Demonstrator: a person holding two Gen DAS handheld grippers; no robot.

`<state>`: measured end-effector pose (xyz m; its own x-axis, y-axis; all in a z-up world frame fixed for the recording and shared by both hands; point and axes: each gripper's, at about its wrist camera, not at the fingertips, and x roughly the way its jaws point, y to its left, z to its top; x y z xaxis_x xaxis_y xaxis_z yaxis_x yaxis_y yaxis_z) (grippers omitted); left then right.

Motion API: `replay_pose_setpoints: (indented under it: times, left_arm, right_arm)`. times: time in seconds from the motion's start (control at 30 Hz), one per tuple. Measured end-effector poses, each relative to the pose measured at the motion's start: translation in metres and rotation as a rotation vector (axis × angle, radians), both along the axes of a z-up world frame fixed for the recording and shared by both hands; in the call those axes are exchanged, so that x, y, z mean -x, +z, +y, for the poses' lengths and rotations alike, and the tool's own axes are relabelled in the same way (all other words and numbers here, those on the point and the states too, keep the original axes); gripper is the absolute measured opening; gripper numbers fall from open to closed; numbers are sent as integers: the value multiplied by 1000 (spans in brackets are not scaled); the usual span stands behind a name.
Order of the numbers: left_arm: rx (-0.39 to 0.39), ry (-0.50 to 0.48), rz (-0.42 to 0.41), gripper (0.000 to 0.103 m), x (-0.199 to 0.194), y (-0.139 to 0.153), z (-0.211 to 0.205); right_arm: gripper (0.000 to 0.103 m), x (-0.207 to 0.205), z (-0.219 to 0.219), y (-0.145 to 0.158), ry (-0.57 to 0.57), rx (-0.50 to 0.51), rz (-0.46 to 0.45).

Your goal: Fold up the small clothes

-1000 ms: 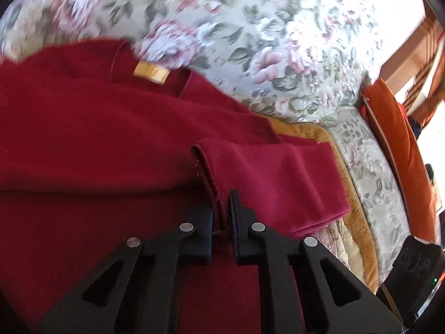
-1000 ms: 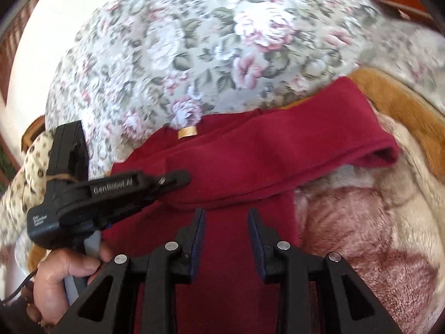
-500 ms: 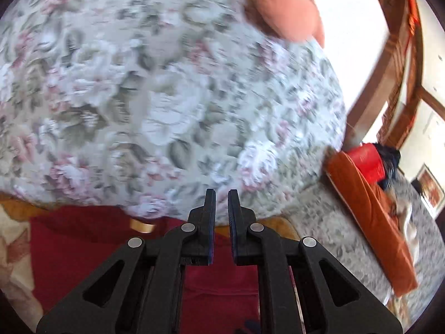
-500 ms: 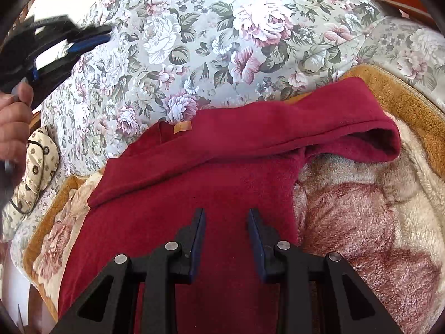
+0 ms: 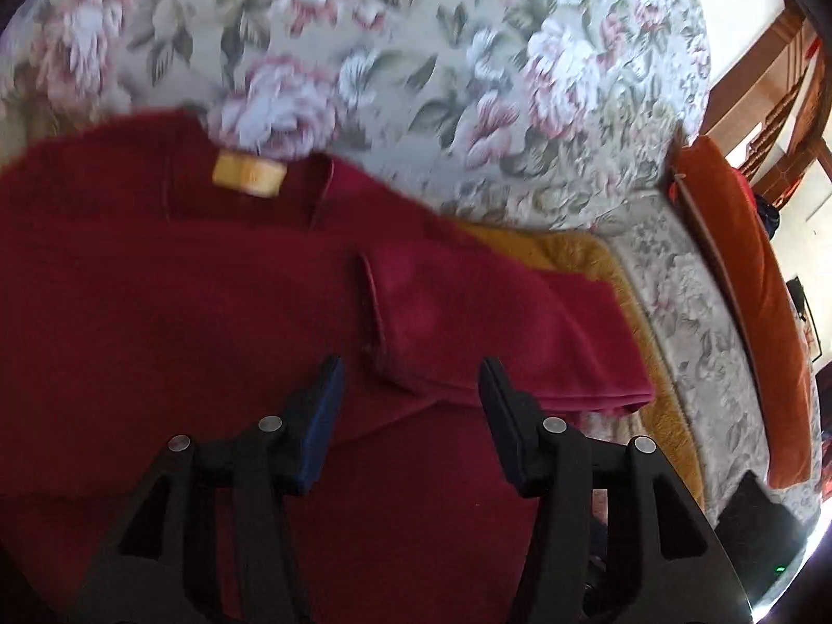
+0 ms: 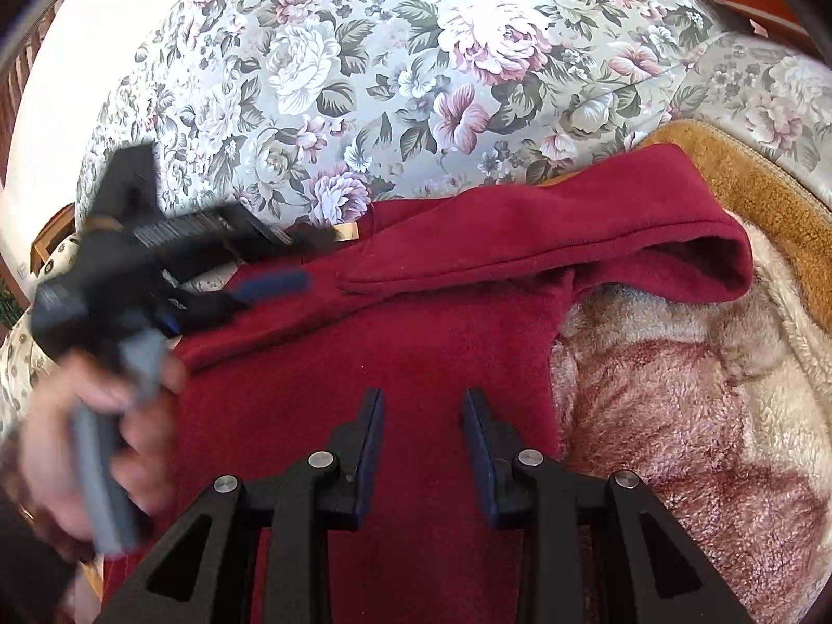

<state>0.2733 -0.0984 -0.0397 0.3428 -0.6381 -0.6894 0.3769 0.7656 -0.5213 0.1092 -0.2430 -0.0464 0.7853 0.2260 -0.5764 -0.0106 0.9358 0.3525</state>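
Your left tongs (image 5: 408,400) stood open and empty just short of the folded sleeve's cuff (image 5: 379,322) at twelve o'clock, the sleeve (image 5: 499,333) running toward two o'clock across the red sweater (image 5: 156,286) on the sofa (image 5: 468,78), while your right tongs (image 6: 422,434), also open, hovered farther off above the sweater's body.

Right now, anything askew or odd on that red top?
Mildly. The red top lies flat with one sleeve folded across the chest, but its far end bulges in a loose open loop over the fuzzy blanket instead of a flat crease. No damage shows. Both claws, left and right, are open and empty.
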Motion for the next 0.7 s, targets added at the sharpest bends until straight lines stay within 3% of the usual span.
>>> replay_pose_setpoints:
  times: [0.13,0.3,0.5,0.57,0.63,0.7]
  left_arm:
    - [99,23,8,62,1,-5,-4]
    - [170,-16,19,62,-10,-2,-18]
    - [186,81,34,61,-25,-6,-19]
    - [178,126,58,47,-29,-9,-16]
    - [120,165,82,6,-32,-13,-16]
    - [76,158,78,6,-30,-11,-20]
  right_arm:
    - [30,0,0,0,0,1,-3]
    - [30,0,2,0,-1,12,-5]
    - [30,0,2,0,0,11,-8]
    - [30,1,2,0,1,11,-8]
    - [30,1,2,0,0,11,-8]
    - [30,1,2,0,1,12,-9]
